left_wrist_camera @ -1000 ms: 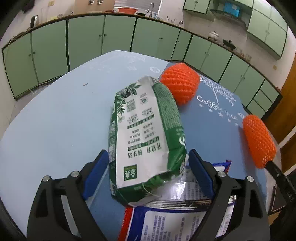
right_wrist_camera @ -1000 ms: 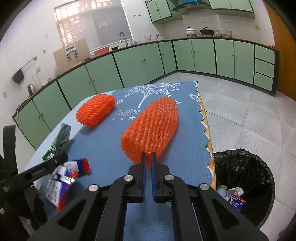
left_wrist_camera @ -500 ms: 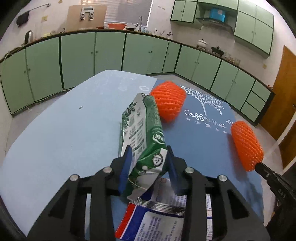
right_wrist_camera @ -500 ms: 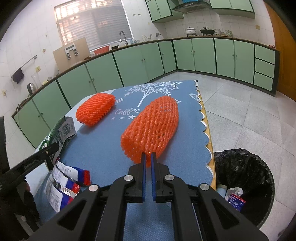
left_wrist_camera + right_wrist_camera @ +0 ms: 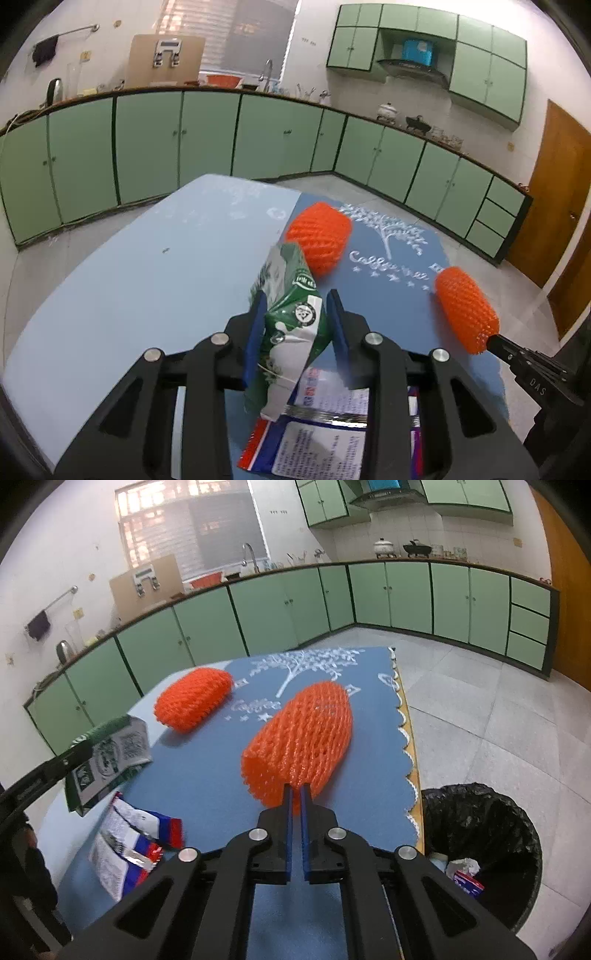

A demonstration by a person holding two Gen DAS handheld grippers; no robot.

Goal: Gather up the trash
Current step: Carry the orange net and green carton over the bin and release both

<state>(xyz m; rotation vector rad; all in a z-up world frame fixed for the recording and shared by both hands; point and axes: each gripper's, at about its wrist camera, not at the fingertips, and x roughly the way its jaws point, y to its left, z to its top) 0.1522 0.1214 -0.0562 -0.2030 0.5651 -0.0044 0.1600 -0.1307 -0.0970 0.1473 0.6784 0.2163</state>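
A: Holding two things rn. Our left gripper (image 5: 295, 325) tilts down over the table (image 5: 129, 295), jaws closing w/ the green packet (image 5: 295, 314) pinched between the pads, lifted off the cloth. Right gripper (image 5: 295, 812) also angled down, jaws together on the near end of an orange foam net (image 5: 299, 742).

B: Room to move?

A: Scalloped cloth edge (image 5: 404, 746) sits just right of our net; black-lined bin (image 5: 480, 842) on the floor beyond it, open floor around. Light-blue area to our left is bare.

B: Which way do they point?

A: Packet's long axis runs away from us, far end up. Net runs away too, leaning right. Second net (image 5: 192, 701) and a red-blue wrapper (image 5: 125, 853) lie on the cloth.
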